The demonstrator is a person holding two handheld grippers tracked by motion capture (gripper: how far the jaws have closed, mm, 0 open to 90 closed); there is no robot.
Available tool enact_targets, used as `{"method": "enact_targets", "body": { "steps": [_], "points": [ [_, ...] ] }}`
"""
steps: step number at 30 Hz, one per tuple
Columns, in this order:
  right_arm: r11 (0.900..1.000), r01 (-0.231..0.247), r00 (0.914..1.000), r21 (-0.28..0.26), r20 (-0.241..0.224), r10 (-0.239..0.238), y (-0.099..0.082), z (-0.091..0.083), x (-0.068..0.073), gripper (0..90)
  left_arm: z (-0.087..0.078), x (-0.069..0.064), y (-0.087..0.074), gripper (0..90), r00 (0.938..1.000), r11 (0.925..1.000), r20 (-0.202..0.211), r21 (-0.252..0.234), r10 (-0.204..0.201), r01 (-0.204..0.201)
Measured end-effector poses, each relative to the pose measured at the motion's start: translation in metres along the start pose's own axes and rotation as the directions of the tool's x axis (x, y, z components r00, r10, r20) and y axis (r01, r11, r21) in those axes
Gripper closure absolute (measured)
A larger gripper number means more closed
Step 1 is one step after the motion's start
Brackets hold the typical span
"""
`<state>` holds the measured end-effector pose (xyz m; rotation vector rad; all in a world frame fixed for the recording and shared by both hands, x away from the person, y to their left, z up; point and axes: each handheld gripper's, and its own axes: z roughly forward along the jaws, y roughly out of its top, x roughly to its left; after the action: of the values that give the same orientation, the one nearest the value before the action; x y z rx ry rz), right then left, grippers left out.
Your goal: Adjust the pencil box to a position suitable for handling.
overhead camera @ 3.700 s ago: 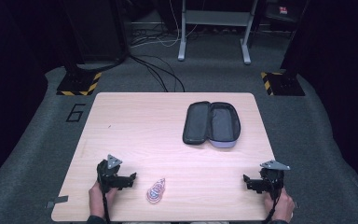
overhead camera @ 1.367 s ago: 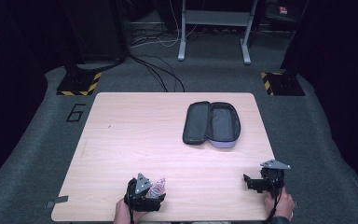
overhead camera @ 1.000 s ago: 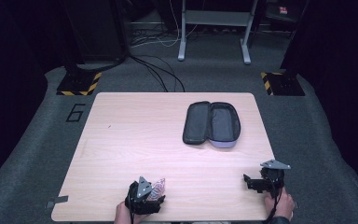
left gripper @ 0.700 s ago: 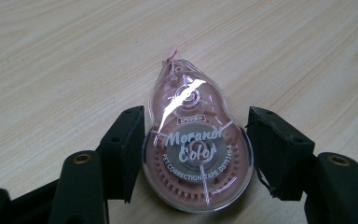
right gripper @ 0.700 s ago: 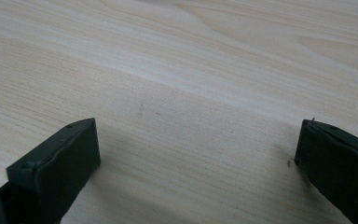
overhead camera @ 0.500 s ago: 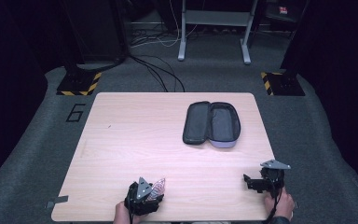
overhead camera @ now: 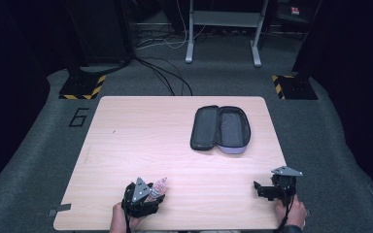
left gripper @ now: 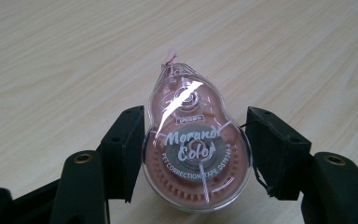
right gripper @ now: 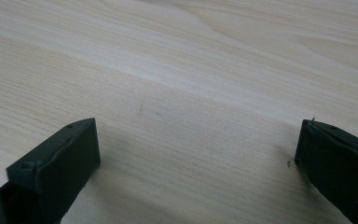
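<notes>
A pink, clear-shelled correction tape dispenser (overhead camera: 159,185) sits between the jaws of my left gripper (overhead camera: 155,193) near the table's front edge, left of centre. In the left gripper view both black pads (left gripper: 127,149) press on the round body of the dispenser (left gripper: 186,98), its tip pointing away over the wood. The left gripper (left gripper: 195,156) is shut on it. At the front right, my right gripper (overhead camera: 260,188) rests low over the table with its jaws wide apart. Bare wood lies between the jaws of the right gripper (right gripper: 196,154). An open black pencil case (overhead camera: 221,128) lies at the back right.
The light wooden table (overhead camera: 136,131) is bare across its left and middle. Two stand bases with yellow-black stripes (overhead camera: 82,87) and loose cables (overhead camera: 165,73) sit on the grey floor beyond the far edge. A metal frame (overhead camera: 223,29) stands farther back.
My left gripper moved right from the front left corner to the dispenser, closed on it and rose a little with it. The right gripper stayed where it was.
</notes>
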<state>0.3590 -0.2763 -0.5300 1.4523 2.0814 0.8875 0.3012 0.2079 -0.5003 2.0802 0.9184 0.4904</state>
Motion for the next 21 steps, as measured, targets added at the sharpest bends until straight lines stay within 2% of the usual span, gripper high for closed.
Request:
{"method": "enact_targets", "body": {
  "steps": [4, 6, 8, 11, 12, 16, 18, 20, 21],
  "points": [
    [1.0, 0.0, 1.0, 0.0, 0.0, 0.0, 0.0, 0.0, 0.0, 0.0, -0.004, 0.01, 0.001, 39.5, 0.9999, 0.9998, 0.012, -0.02, 0.006, -0.006],
    [1.0, 0.0, 1.0, 0.0, 0.0, 0.0, 0.0, 0.0, 0.0, 0.0, -0.007, 0.021, 0.0, 39.5, 0.9999, 0.9996, 0.007, -0.028, 0.01, -0.01],
    [1.0, 0.0, 1.0, 0.0, 0.0, 0.0, 0.0, 0.0, 0.0, 0.0, -0.008, 0.024, 0.0, 39.4, 1.0, 0.9997, 0.003, -0.026, 0.005, -0.005],
    [1.0, 0.0, 1.0, 0.0, 0.0, 0.0, 0.0, 0.0, 0.0, 0.0, -0.01, 0.037, -0.001, 39.5, 0.9998, 0.9997, -0.019, -0.023, -0.007, 0.006],
    [1.0, 0.0, 1.0, 0.0, 0.0, 0.0, 0.0, 0.0, 0.0, 0.0, -0.012, 0.044, -0.002, 39.5, 0.9992, 0.9997, -0.038, -0.021, -0.016, 0.015],
    [1.0, 0.0, 1.0, 0.0, 0.0, 0.0, 0.0, 0.0, 0.0, 0.0, -0.013, 0.057, -0.005, 39.5, 0.9977, 0.9993, -0.059, -0.02, -0.032, 0.03],
    [1.0, 0.0, 1.0, 0.0, 0.0, 0.0, 0.0, 0.0, 0.0, 0.0, -0.012, 0.07, -0.009, 39.4, 0.9956, 0.9992, -0.086, -0.016, -0.037, 0.036],
    [1.0, 0.0, 1.0, 0.0, 0.0, 0.0, 0.0, 0.0, 0.0, 0.0, -0.01, 0.081, -0.014, 39.4, 0.994, 0.9979, -0.09, -0.018, -0.063, 0.062],
    [1.0, 0.0, 1.0, 0.0, 0.0, 0.0, 0.0, 0.0, 0.0, 0.0, -0.01, 0.081, -0.014, 39.4, 0.994, 0.9979, -0.09, -0.018, -0.063, 0.062]
  ]
}}
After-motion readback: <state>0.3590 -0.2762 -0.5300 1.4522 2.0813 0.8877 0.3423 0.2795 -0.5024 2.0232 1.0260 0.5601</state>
